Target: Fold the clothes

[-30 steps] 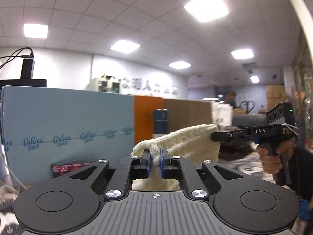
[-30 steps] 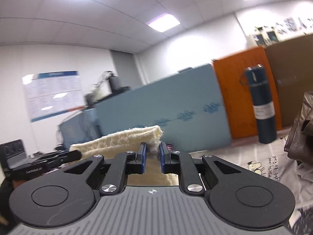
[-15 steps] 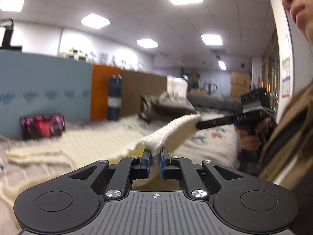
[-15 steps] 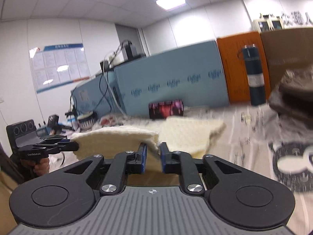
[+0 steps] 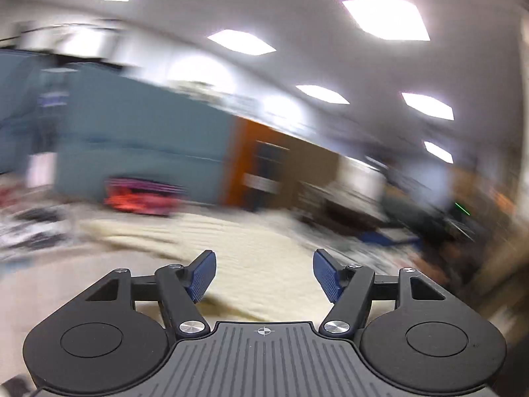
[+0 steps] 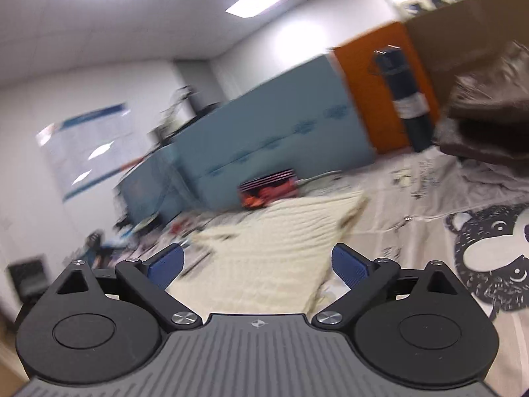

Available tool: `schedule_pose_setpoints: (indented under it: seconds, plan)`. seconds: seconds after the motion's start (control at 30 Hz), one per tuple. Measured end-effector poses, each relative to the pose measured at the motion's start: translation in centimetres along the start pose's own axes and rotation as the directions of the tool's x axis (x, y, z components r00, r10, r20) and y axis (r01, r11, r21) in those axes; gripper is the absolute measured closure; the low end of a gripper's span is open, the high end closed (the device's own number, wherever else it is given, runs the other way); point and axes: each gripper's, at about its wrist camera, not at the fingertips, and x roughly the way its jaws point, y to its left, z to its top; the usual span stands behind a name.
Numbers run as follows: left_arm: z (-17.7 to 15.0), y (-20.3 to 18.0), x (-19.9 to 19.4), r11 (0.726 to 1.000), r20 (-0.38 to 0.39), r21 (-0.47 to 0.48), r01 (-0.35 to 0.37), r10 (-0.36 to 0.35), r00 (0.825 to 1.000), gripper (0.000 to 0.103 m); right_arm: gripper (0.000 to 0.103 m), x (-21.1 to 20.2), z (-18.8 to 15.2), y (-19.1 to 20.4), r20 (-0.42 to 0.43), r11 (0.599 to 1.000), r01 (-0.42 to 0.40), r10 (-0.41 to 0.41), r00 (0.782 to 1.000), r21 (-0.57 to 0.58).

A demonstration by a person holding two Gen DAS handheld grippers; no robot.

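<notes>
Left tool [image 5: 264, 273]: jaws opening, blue pads wide apart, nothing gripped; cream knitted garment [image 5: 251, 248] lies flat below and ahead of them on the bench; view motion-blurred. Right tool [image 6: 258, 266]: jaws opening, pads clear of fabric; same garment [image 6: 277, 244] spread on the printed bench cover [image 6: 429, 198]; dark clothing heap [image 6: 489, 112] far right.

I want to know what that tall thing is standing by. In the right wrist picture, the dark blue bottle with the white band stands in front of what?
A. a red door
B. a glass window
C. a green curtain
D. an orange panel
D: in the right wrist view the tall dark blue bottle with a white band stands upright right in front of the flat orange panel, beside the light blue foam board.
</notes>
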Motion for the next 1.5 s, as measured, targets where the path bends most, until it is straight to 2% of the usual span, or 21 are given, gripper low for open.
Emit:
schedule_pose_setpoints:
  seconds: [0.03,0.07,0.13,0.27,0.4,0.5,0.53,0.57,0.63,0.7,0.77,0.87,0.97,1.03,1.13,1.2,1.33,1.4,1.43,1.47,1.5]
  plan:
    - [0.0,0.8,-0.1,0.992,0.026,-0.077,-0.098,0.100,0.995,0.021,0.006,1.2,0.5,-0.5,-0.005,1.000,0.015,-0.015,1.000,0.027]
    - [-0.1,1.5,-0.3,0.969,0.043,-0.163,-0.187,0.196,0.980,0.020,0.006,2.3,1.0,-0.9,-0.011,0.998,0.030,-0.029,1.000,0.053]
    - [-0.4,3.1,-0.6,0.902,0.044,-0.330,-0.277,0.308,0.950,0.020,0.006,4.6,2.0,-1.8,-0.024,0.993,0.060,-0.058,0.998,0.106]
    - [-1.3,4.3,-0.3,0.798,0.001,-0.516,-0.311,0.364,0.932,0.020,0.006,9.5,4.2,-1.2,-0.022,0.988,0.077,-0.075,0.997,0.136]
    - [-1.8,3.7,1.2,0.752,-0.038,-0.588,-0.297,0.341,0.939,0.020,0.006,15.2,5.7,0.2,-0.060,0.983,0.018,-0.007,0.998,0.185]
    - [-2.0,2.4,2.1,0.775,-0.078,-0.509,-0.375,0.393,0.916,0.021,0.006,18.8,5.4,1.1,-0.111,0.975,-0.040,0.065,0.992,0.218]
    - [-2.3,1.9,2.0,0.779,-0.088,-0.469,-0.415,0.427,0.900,0.030,0.006,19.1,5.0,1.1,-0.125,0.974,-0.061,0.090,0.988,0.220]
    - [-2.4,1.6,2.2,0.786,-0.101,-0.425,-0.449,0.451,0.887,0.063,0.006,19.2,4.6,1.1,-0.139,0.972,-0.082,0.115,0.984,0.221]
    - [-2.3,1.4,2.8,0.776,-0.124,-0.356,-0.521,0.513,0.849,0.092,0.006,19.2,3.7,1.0,-0.164,0.969,-0.116,0.154,0.974,0.218]
    - [-1.9,1.0,3.3,0.782,-0.095,-0.310,-0.541,0.540,0.836,0.092,0.006,18.6,3.4,0.9,-0.166,0.973,-0.124,0.158,0.973,0.193]
    - [-1.0,-0.2,3.8,0.811,-0.030,-0.255,-0.526,0.537,0.843,0.092,0.006,17.8,3.2,0.9,-0.154,0.979,-0.123,0.149,0.977,0.164]
    - [0.6,-3.2,4.6,0.877,0.097,-0.102,-0.470,0.479,0.872,0.092,0.006,17.2,3.4,0.8,-0.122,0.976,-0.134,0.156,0.980,0.170]
    - [1.3,-7.4,5.6,0.914,0.177,0.139,-0.380,0.355,0.918,0.092,0.006,16.6,3.7,0.5,-0.092,0.972,-0.149,0.168,0.981,0.184]
    - [0.7,-10.1,6.5,0.892,0.170,0.334,-0.303,0.260,0.951,0.092,0.006,16.2,3.9,0.4,-0.075,0.970,-0.155,0.171,0.982,0.187]
    - [-0.6,-13.6,7.8,0.805,0.081,0.570,-0.161,0.141,0.987,0.092,0.006,15.6,4.2,0.1,-0.051,0.967,-0.161,0.174,0.983,0.195]
    - [-1.5,-14.8,8.8,0.764,-0.005,0.641,-0.079,0.106,0.994,0.091,0.006,15.3,4.3,-0.1,-0.038,0.967,-0.161,0.171,0.984,0.200]
    - [-3.5,-16.2,10.6,0.699,-0.124,0.715,0.014,0.108,0.986,0.082,0.006,15.0,4.3,-0.3,-0.031,0.966,-0.158,0.168,0.985,0.205]
    - [-4.1,-16.5,11.0,0.668,-0.137,0.744,0.011,0.136,0.981,0.067,0.006,14.9,4.3,-0.3,-0.031,0.966,-0.156,0.166,0.986,0.204]
    - [-4.3,-16.4,11.1,0.661,-0.136,0.751,0.003,0.149,0.979,0.050,0.006,14.9,4.3,-0.3,-0.034,0.967,-0.155,0.165,0.986,0.201]
    - [-4.4,-16.2,10.8,0.661,-0.130,0.750,-0.008,0.159,0.979,0.034,0.006,14.9,4.3,-0.3,-0.036,0.968,-0.155,0.165,0.986,0.197]
    - [-4.3,-16.0,10.5,0.664,-0.123,0.747,-0.020,0.168,0.978,0.029,0.006,14.9,4.3,-0.2,-0.042,0.970,-0.156,0.166,0.985,0.187]
